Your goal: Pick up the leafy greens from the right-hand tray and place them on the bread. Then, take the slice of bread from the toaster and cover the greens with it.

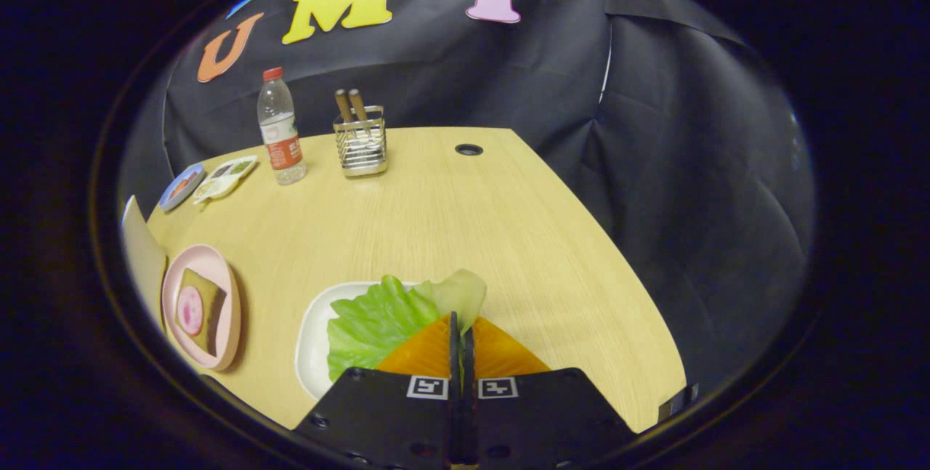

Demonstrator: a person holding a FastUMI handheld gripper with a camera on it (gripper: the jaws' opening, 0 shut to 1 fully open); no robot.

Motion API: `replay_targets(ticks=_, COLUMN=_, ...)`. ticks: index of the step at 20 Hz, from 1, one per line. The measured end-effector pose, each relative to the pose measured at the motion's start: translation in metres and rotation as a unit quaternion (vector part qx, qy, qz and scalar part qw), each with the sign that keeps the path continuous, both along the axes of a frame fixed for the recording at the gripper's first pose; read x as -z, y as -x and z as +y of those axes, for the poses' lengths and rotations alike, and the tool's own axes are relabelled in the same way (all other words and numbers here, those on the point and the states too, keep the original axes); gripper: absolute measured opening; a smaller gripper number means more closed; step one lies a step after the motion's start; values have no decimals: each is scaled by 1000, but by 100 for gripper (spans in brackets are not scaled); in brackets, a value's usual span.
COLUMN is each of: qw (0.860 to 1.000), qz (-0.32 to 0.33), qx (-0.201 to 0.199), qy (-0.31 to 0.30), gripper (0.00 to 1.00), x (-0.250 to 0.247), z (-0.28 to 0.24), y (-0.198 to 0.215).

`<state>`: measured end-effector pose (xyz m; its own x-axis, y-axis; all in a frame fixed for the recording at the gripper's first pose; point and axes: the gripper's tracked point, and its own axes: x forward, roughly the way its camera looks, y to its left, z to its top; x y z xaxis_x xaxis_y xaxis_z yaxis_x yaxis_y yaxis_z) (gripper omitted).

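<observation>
A hand-held gripper point(461, 339) closes over the leafy greens point(378, 321) on a white tray point(311, 343) at the near edge of the table point(450, 216), its two orange fingers point(425, 350) drawn together until hardly any gap shows between them. The pale stalk end of the greens point(465, 294) rises just past the fingertips, and the ruffled leaf spreads out to the left across the tray, so the fingers appear clamped on the leaf near its stalk, though the contact itself is hidden behind them. The greens look to be still on or barely above the tray, at the pickup stage of the task.

Well off to the left, a pink plate point(221, 310) waits with a slice of bread point(205, 303) topped by a round pink slice point(190, 310), set flat and open to receive the greens. A water bottle point(280, 128) and a wire holder point(361, 144) with two wooden handles stand at the far side, and two small dishes point(207, 181) sit near the far left corner, all clear of the path between tray and plate.
</observation>
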<state>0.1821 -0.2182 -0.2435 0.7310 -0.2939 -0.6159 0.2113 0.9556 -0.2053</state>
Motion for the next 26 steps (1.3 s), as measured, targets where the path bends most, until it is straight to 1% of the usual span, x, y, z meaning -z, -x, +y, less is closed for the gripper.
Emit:
replay_targets(ticks=3, qw=1000, qz=-2, qx=1, qy=0, gripper=0, x=-4, z=1, y=8)
replay_targets(ticks=10, qw=999, qz=23, qx=23, qy=-12, gripper=0, x=17, z=-18, y=19)
replay_targets(ticks=14, qw=1000, qz=9, qx=22, qy=-13, gripper=0, x=8, z=-22, y=22)
replay_targets(ticks=17, qw=1000, qz=14, qx=22, qy=-16, gripper=2, x=12, z=-25, y=23)
replay_targets(ticks=19, qw=999, qz=19, qx=21, qy=-16, gripper=2, x=17, z=-27, y=24)
replay_targets(ticks=22, qw=1000, qz=16, qx=6, qy=-15, gripper=2, x=15, z=-25, y=27)
replay_targets(ticks=23, qw=1000, qz=12, qx=-1, qy=-15, gripper=0, x=11, z=-22, y=28)
replay_targets(ticks=26, qw=1000, qz=-12, qx=-15, qy=-19, gripper=0, x=-9, z=-9, y=32)
